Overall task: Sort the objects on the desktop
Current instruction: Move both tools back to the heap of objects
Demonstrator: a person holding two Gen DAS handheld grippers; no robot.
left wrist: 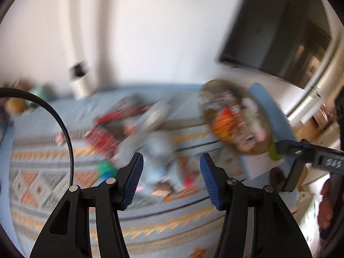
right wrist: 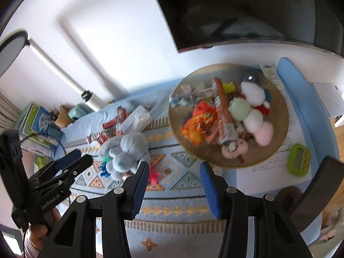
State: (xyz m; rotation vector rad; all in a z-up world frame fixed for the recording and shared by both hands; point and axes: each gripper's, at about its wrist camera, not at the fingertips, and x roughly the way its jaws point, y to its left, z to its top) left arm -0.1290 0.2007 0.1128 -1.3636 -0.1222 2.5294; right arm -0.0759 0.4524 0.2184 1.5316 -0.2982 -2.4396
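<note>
A round woven basket (right wrist: 279, 116) at the right of the patterned tablecloth (right wrist: 172, 210) holds an orange snack bag (right wrist: 200, 124), a long box (right wrist: 223, 116) and pastel plush toys (right wrist: 253, 111). A blue-grey plush toy (right wrist: 126, 150) lies mid-table, with red snack packs (right wrist: 111, 126) behind it. My left gripper (left wrist: 171, 178) is open and empty above the plush toy (left wrist: 159, 150); this view is blurred. My right gripper (right wrist: 174, 185) is open and empty, above the cloth between plush toy and basket. The left gripper also shows in the right wrist view (right wrist: 75, 159).
A green timer (right wrist: 298, 159) lies right of the basket and a white remote (right wrist: 271, 73) behind it. Small bright toys (right wrist: 154, 176) lie by the plush. Books and boxes (right wrist: 38, 124) stand at the far left. A dark screen (right wrist: 247, 10) hangs on the wall.
</note>
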